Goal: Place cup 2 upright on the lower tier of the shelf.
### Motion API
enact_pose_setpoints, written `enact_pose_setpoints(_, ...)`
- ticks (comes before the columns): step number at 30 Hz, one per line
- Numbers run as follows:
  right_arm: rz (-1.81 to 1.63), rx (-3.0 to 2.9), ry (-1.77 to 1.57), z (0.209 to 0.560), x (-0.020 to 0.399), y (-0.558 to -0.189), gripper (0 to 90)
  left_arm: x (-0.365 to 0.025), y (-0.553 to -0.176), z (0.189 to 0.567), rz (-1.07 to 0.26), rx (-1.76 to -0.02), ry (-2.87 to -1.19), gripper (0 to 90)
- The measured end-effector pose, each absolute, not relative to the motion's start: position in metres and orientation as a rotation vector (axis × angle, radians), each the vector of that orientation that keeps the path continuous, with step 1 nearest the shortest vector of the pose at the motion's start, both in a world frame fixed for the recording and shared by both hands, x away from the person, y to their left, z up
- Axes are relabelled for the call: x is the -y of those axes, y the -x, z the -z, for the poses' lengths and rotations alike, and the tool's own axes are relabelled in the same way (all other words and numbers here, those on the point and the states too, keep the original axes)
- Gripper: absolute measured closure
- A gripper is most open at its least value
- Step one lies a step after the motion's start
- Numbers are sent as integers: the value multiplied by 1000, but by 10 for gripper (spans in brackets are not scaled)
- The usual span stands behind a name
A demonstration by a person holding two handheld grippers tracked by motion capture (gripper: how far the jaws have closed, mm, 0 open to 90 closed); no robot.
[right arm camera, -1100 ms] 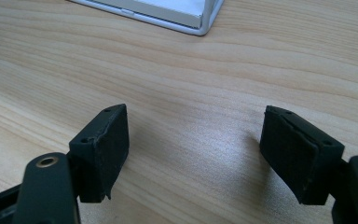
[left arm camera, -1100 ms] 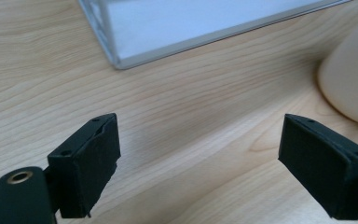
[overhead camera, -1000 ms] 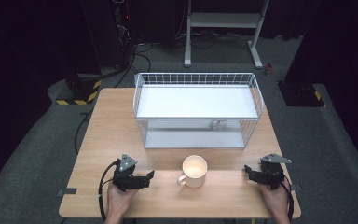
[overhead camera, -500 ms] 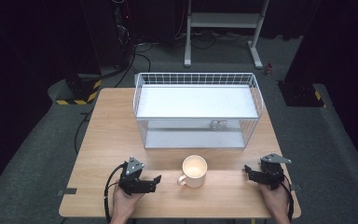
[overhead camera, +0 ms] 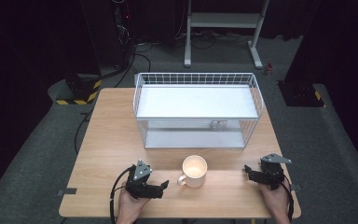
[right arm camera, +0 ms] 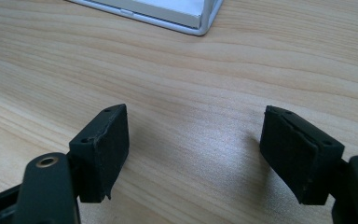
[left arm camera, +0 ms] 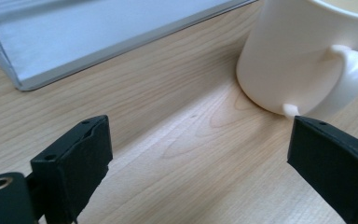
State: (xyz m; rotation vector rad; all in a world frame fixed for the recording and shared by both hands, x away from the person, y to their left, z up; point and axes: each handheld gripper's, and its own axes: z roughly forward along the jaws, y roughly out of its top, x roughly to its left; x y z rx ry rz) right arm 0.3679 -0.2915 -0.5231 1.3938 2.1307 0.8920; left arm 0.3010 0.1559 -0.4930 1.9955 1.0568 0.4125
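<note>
A cream mug (overhead camera: 195,171) stands on the wooden table (overhead camera: 112,140) near its front edge, its handle turned toward the left. My left gripper (overhead camera: 163,185) lies low just left of that handle, pointing at it. Its jaws have just been opening and stand wide apart, nothing between them. Seen from the left gripper view, the mug (left arm camera: 303,56) is ahead at the upper right, its handle (left arm camera: 349,70) just beyond the right jaw's tip. My right gripper (overhead camera: 248,170) rests at the front right, open over bare wood (right arm camera: 191,121).
A white wire basket (overhead camera: 196,110) with a white shelf and floor stands at the table's middle back; its base edge (left arm camera: 98,51) shows ahead of the left gripper and its corner (right arm camera: 200,23) ahead of the right one. Dark floor, cables and a stand surround the table.
My left gripper has slid right across the table toward the mug's handle and its jaws stand a little wider. The right gripper and mug have stayed put.
</note>
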Motion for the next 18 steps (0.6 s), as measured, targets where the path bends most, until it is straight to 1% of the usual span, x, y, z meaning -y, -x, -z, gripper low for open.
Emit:
enact_pose_setpoints(9, -890, -2132, -1392, 523, 292, -368, 239, -143, -294, 491, -406, -1015, -2015, 51)
enact_pose_setpoints(11, -890, -2132, -1392, 523, 292, -368, 239, -141, -291, 491, -408, -1005, -2016, 28)
enact_pose_setpoints(18, -892, -2131, -1394, 523, 292, -368, 239, -129, -288, 491, -404, -963, -2038, 2)
